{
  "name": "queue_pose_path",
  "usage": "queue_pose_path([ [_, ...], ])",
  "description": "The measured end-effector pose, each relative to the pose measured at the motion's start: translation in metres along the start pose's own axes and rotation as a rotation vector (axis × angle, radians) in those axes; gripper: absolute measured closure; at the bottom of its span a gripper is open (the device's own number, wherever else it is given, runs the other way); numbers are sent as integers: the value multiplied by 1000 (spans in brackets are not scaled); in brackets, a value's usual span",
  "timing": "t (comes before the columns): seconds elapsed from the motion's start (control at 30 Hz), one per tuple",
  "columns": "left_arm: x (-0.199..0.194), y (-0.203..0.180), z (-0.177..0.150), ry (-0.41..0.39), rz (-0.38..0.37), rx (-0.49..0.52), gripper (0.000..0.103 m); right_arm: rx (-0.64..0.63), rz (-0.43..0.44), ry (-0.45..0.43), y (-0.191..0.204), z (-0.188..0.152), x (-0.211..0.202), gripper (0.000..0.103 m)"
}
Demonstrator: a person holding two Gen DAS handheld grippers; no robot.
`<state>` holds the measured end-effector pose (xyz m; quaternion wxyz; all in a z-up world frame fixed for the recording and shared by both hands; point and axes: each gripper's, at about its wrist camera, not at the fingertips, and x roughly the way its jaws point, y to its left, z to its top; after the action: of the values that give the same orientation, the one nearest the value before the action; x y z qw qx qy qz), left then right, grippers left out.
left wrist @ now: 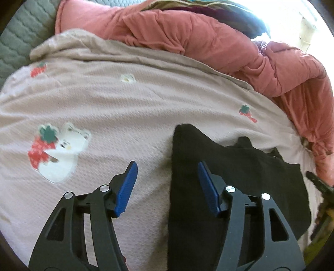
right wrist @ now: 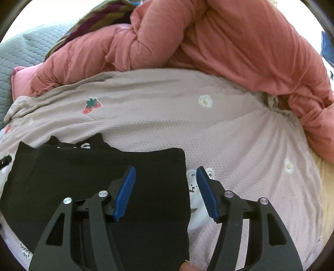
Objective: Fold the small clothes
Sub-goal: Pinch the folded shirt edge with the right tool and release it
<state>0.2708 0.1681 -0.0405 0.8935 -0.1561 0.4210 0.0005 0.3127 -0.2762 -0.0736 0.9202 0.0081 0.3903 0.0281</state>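
**Black garment lies flat on the bedspread, both tongs released**

Where the left wrist view looks down, the left tongs point(left wrist: 167, 166) fill the lower middle of the frame with their blue pads point(left wrist: 127, 188) spread apart and nothing pinched between them. A black garment point(left wrist: 240, 177) lies flat on the pale pink bedspread point(left wrist: 125, 104), running from the centre to the lower right; its left edge passes up through the gap of the tongs, nearer the right-hand pad, and the pads do not press on it. On the bedspread's left side is a printed patch of a white bear hugging a strawberry point(left wrist: 56, 154), with smaller strawberry and flower prints scattered further up. A crumpled salmon-red quilt point(left wrist: 229, 45) is heaped along the top and right of the frame, and grey quilted bedding point(left wrist: 18, 41) shows in the upper left corner.

Seen from the right wrist view, the right tongs point(right wrist: 166, 168) stand in the lower middle, likewise released with a clear gap between the pads. The black garment point(right wrist: 83, 177) covers the lower left of the frame; its right edge runs down through the gap, close to a printed bear face on the bedspread point(right wrist: 229, 135), and the left-hand pad hangs over the dark cloth. White lettering peeps out at the garment's upper edge. The salmon-red quilt point(right wrist: 229, 37) is bunched across the top and right, with a striped cloth point(right wrist: 98, 16) in the upper left.
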Motion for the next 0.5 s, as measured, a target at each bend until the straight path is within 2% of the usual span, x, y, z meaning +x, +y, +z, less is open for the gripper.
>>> queue_pose_path([
  [0.17,7,-2,-4,23,-42,-10,51,74,37,58,-10,-6,22,44],
  [0.2,9,-3,-6,28,-44,-7,51,81,48,62,-11,-7,24,47],
  [0.23,11,-4,-6,33,-47,-4,51,86,57,64,-11,-9,25,51],
  [0.3,13,-7,-8,35,-36,8,51,92,77,66,-12,-10,26,73],
  [0.33,14,-9,-9,32,-24,17,51,92,77,58,-12,-10,24,77],
  [0.37,14,-10,-10,24,-7,30,55,93,79,48,-12,-10,23,87],
  [0.4,14,-13,-11,10,15,47,72,97,84,36,-14,-10,20,94],
  [0.47,15,-17,-14,1,30,75,100,112,80,2,-18,-11,12,95],
  [0.5,13,-19,-13,-8,41,88,99,117,73,-16,-20,-11,8,96],
])
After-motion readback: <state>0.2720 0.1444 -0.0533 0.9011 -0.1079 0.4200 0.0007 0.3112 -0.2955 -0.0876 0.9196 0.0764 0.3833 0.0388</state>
